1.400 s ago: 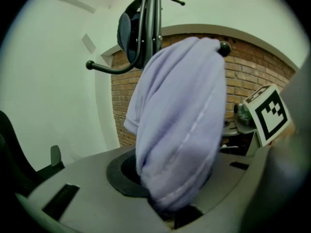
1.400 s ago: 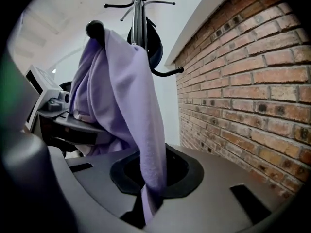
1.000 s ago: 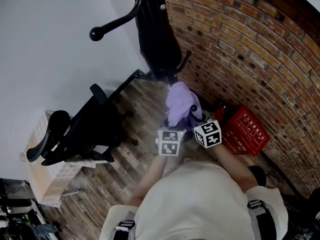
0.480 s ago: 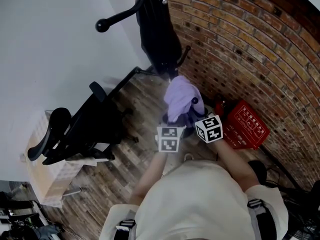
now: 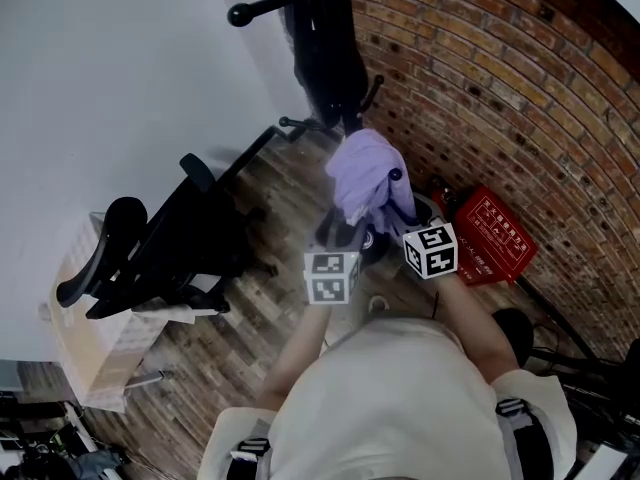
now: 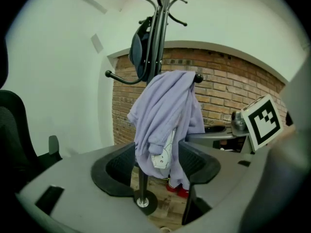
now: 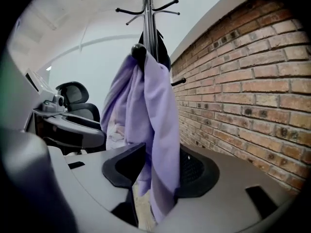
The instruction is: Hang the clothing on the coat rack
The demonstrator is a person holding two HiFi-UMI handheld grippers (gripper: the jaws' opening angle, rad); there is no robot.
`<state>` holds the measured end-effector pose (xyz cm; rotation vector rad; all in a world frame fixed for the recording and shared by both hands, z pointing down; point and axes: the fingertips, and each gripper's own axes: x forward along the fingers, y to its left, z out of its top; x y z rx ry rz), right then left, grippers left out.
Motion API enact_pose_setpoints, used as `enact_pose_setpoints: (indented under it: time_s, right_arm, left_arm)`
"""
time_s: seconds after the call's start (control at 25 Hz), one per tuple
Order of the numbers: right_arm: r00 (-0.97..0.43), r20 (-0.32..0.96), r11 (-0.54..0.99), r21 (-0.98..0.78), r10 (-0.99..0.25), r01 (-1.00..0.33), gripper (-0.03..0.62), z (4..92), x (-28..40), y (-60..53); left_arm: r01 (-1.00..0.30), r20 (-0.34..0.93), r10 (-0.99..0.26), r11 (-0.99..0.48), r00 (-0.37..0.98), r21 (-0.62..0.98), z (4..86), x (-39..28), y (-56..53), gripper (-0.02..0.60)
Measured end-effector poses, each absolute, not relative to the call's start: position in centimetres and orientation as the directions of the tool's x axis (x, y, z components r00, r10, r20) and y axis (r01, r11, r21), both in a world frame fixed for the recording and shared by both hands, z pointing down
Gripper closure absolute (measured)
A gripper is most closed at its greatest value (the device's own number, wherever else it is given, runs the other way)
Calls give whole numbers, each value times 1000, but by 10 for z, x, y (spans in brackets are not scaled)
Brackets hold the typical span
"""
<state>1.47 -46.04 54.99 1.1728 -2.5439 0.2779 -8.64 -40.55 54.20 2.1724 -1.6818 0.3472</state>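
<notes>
Person: a pale-sleeved torso [image 5: 400, 398] fills the bottom of the head view, both forearms reaching forward toward the rack.
Left gripper [image 6: 158, 166]: its jaws are spread wide and have just been opening. The cloth hangs in the gap as seen along them, but neither pad presses on it.
Right gripper [image 7: 155, 171]: also spread and just opened. A purple fold drops between the pads and may brush the one nearer the bricks. I judge it released, not pinched.
Why both are open: the cloth's weight now appears to rest on the hook, so letting go tests whether it stays up.
Lavender garment [image 6: 165, 115]: draped over a knobbed hook [image 6: 198, 77] low on the coat rack [image 6: 158, 33], hanging in loose folds on both sides of the arm, which should keep it from sliding off.
Dark item [image 6: 138, 52]: already hung higher on the same pole, which is probably why the lower hook is used.
Office chair [image 5: 160, 258]: stands well to the left on the wooden floor [image 5: 270, 218].
Red box [image 5: 490, 248]: sits by the brick wall [image 5: 500, 88], just right of the rack's base.
Change: a second ago both marker cubes sat close under the bunched cloth. Now they are drawn back toward the person and the garment hangs free.
Progress: the hanging looks done.
</notes>
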Motion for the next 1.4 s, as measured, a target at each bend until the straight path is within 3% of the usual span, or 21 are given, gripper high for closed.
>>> enact_pose_setpoints:
  time_s: [0.32,0.48,0.68,1.08,1.4]
  right_arm:
    - [-574,324,595,-41,-752,-803,419,525,25,-424]
    - [-577,293,590,-48,-763,-806,419,513,22,-399]
    - [-583,250,589,-59,-773,-806,422,497,16,-366]
    - [-590,182,587,-79,-786,-806,534,470,7,-289]
    - [-598,173,596,-70,-782,-800,569,463,3,-236]
  left_arm:
    - [-966,394,-882,-219,257,138,532,-97,-372,329]
    - [-968,374,-894,-204,245,147,524,-102,-351,409]
    - [-969,358,-905,-181,230,167,520,-112,-325,460]
    - [-966,313,-922,-171,226,193,505,-126,-261,517]
    - [-972,306,-929,-159,206,171,498,-133,-208,541]
